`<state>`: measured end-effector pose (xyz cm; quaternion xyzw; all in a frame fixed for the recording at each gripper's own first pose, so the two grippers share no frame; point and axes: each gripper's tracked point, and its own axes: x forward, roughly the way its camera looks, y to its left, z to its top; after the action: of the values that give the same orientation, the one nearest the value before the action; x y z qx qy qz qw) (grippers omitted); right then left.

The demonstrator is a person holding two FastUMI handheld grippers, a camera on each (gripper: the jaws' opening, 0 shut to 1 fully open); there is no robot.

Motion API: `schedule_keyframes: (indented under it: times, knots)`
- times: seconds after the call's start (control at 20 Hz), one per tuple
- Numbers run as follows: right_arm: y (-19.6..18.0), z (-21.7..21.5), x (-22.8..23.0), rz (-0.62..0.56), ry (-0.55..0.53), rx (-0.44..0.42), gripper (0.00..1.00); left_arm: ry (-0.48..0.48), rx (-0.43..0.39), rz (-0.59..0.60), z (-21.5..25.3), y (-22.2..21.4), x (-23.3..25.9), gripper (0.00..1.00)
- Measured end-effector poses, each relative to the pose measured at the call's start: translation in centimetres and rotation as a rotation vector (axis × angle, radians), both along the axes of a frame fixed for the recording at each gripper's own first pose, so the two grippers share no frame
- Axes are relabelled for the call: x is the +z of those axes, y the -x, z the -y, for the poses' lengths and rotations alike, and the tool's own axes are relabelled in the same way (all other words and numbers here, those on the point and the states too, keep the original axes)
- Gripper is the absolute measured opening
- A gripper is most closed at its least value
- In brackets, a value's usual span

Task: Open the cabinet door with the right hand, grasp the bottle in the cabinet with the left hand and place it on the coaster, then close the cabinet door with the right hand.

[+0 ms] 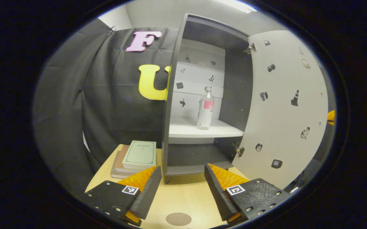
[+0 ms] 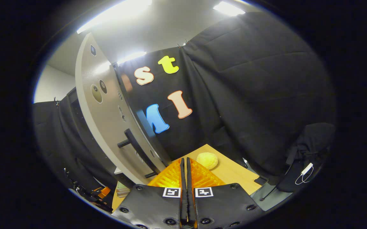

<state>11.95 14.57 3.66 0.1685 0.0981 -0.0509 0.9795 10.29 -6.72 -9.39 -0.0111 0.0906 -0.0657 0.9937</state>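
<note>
Books (image 1: 138, 156) stacked at the left, then the left gripper (image 1: 182, 178) with fingers spread wide and empty, aimed at the open cabinet (image 1: 172, 105). The bottle (image 1: 205, 109) stands upright on the white shelf (image 1: 183, 129): clear plastic, probably light and slick, best taken around its mid-body. Roomy on both sides, the door (image 1: 282, 108) swung clear. Coaster (image 1: 178, 219) waits below on the table. Right gripper (image 2: 183, 173): fingers pressed together, holding nothing, handle (image 2: 138, 152) just beside

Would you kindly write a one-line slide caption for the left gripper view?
Open hand-held gripper faces the bottle standing on the shelf behind the open cabinet door.
</note>
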Motion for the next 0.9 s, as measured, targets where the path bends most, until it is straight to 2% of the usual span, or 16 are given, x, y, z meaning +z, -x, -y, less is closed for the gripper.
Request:
schedule_keyframes:
  times: [0.25,0.3,0.4,0.5,0.55,0.65,0.7,0.75,0.85,0.9]
  knots:
    - [-3.5,2.9,0.9,0.01,0.012,-0.056,0.03,0.017,-0.004,0.056,2.2,-5.2,3.9,0.84]
    - [-4.5,3.4,1.2,0.019,0.006,-0.06,0.0,0.018,-0.006,0.07,2.6,-6.2,5.1,0.84]
    - [-6.5,4.2,1.6,0.036,-0.009,-0.068,0.03,0.016,-0.009,0.101,3.3,-8.4,7.0,0.82]
    - [-8.4,5.0,1.4,0.044,-0.009,-0.073,0.04,0.02,-0.017,0.129,3.9,-9.8,9.3,0.84]
    - [-9.3,5.3,1.3,0.048,-0.012,-0.073,0.0,0.024,-0.027,0.142,4.4,-10.5,10.1,0.84]
    - [-11.2,5.8,1.0,0.042,-0.024,-0.073,0.0,0.028,-0.054,0.154,5.8,-12.1,11.4,0.83]
    - [-11.9,6.1,0.8,0.041,-0.027,-0.073,0.08,0.028,-0.063,0.16,6.2,-12.9,12.1,0.82]
    - [-12.8,6.2,0.8,0.04,-0.024,-0.07,0.1,0.025,-0.069,0.166,6.6,-13.8,12.6,0.82]
    - [-14.0,6.7,0.0,0.022,-0.008,-0.075,0.26,0.018,-0.077,0.167,7.3,-15.5,13.4,0.83]
    - [-14.7,7.2,0.0,0.024,0.0,-0.084,0.29,0.021,-0.086,0.168,7.8,-16.4,13.7,0.82]
